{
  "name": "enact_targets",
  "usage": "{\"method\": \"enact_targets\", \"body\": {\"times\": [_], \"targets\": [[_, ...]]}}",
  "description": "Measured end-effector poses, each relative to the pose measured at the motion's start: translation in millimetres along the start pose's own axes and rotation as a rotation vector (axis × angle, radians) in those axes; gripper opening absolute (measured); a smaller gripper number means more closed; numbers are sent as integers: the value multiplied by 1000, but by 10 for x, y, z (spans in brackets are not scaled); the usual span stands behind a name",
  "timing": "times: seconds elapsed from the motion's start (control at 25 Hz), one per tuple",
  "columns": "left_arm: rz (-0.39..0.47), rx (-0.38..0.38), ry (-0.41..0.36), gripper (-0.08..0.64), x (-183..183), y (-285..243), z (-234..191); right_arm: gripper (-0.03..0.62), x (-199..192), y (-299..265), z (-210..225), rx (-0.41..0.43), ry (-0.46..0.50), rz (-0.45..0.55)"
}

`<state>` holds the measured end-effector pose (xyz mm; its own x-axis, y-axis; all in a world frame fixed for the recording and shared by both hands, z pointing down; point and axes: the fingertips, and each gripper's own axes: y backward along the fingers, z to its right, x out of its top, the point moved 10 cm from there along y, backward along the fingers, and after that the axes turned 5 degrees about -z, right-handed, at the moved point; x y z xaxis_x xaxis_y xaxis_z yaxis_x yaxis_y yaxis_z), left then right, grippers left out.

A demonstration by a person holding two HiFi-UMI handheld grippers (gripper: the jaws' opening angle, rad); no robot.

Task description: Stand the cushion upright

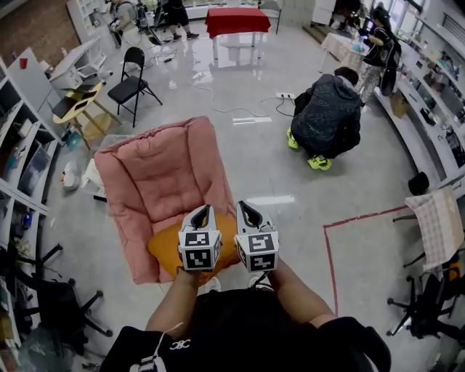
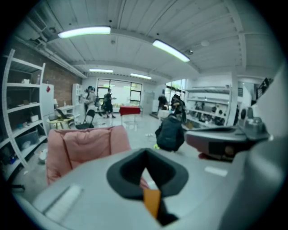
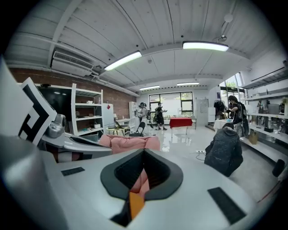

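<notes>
Hovering over plump orange cushion (image 1: 164, 248) on quilted pink chair (image 1: 156, 174) — left gripper (image 1: 205, 211), right gripper (image 1: 245, 208) jaws clenched.

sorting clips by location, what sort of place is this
Probably a lab or workshop room rather than a home: open shelving lines the walls, the glossy floor is marked off with red tape, and a red-covered table stands at the far end.
</notes>
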<state>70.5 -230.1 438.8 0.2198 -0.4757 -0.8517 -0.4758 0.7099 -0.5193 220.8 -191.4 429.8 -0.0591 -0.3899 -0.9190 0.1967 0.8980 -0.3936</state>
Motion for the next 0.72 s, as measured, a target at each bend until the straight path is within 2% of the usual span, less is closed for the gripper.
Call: {"method": "enact_targets", "body": {"times": [0.28,0.48,0.72], "targets": [[-15,138,77,-3,-192,216,-236,-3,-4,-226,-216,163,49,-24],[-51,237,151,-3,-465,392,-415,-3,-60,-341,-420,256,91,-52],[-114,298,220,-3,-802,619,-421,-3,-136,-364,-613,342,145,-84]]}}
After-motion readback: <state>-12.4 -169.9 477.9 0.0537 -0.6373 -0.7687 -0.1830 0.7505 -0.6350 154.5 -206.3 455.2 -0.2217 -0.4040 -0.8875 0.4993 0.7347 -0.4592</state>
